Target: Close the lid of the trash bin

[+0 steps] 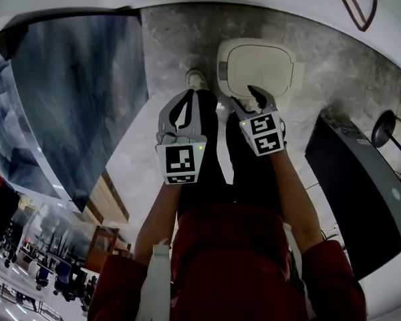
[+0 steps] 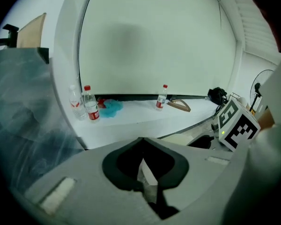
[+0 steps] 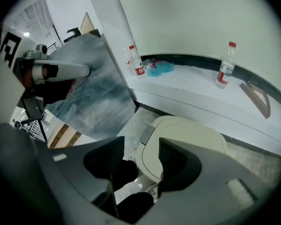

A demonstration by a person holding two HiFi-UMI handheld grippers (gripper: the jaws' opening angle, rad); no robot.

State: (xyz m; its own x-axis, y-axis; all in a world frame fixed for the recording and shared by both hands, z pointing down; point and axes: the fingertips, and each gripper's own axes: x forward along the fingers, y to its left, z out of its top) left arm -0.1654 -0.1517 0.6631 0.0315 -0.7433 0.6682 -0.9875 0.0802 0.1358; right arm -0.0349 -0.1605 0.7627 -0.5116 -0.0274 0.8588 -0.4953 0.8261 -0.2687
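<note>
A cream trash bin (image 1: 257, 69) stands on the grey stone floor in front of the person's feet, its lid lying flat down on top. My right gripper (image 1: 254, 99) hangs above the bin's near edge with its jaws open and nothing between them. In the right gripper view the lid (image 3: 187, 135) shows below and past the right gripper (image 3: 140, 146). My left gripper (image 1: 184, 109) is held over the person's dark trouser leg, left of the bin, apart from it. Its jaws (image 2: 141, 140) meet at the tips and hold nothing.
A curved white ledge (image 2: 131, 116) runs behind the bin with water bottles (image 2: 90, 104), a blue cloth (image 2: 111, 107) and a wooden triangle (image 2: 179, 105) on it. A large grey-blue panel (image 1: 73, 92) stands at left. A dark cabinet (image 1: 361, 192) and a fan (image 1: 384, 129) are at right.
</note>
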